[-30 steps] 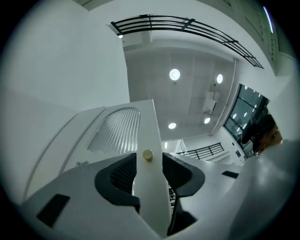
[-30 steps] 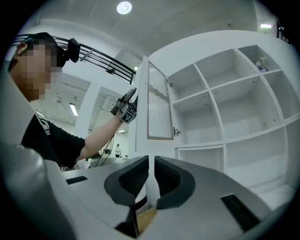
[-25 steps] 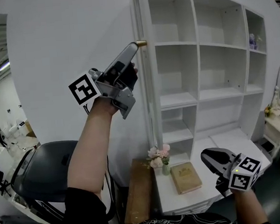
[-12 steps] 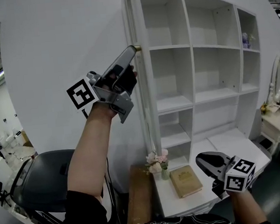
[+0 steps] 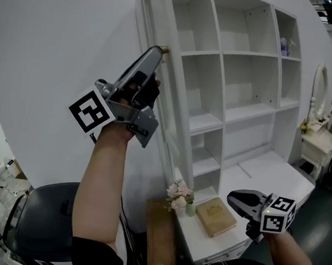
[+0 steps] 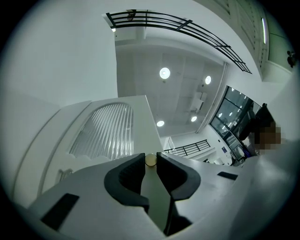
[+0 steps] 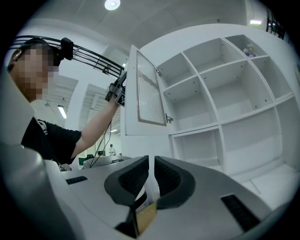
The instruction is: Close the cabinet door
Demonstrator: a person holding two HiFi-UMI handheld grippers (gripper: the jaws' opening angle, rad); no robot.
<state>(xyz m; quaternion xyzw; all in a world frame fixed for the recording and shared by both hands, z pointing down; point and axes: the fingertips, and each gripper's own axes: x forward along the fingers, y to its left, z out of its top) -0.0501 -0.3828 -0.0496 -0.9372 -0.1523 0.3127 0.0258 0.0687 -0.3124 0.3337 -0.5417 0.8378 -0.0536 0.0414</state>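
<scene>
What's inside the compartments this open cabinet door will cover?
Nothing stored: the two left compartments beside the cabinet door show bare white shelves in the right gripper view. In the head view, the door's edge hides their left side.

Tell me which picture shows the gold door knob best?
Left gripper view: the small round gold knob sits close-up in the left gripper. Head view shows it tiny; right gripper view, not at all.
</scene>
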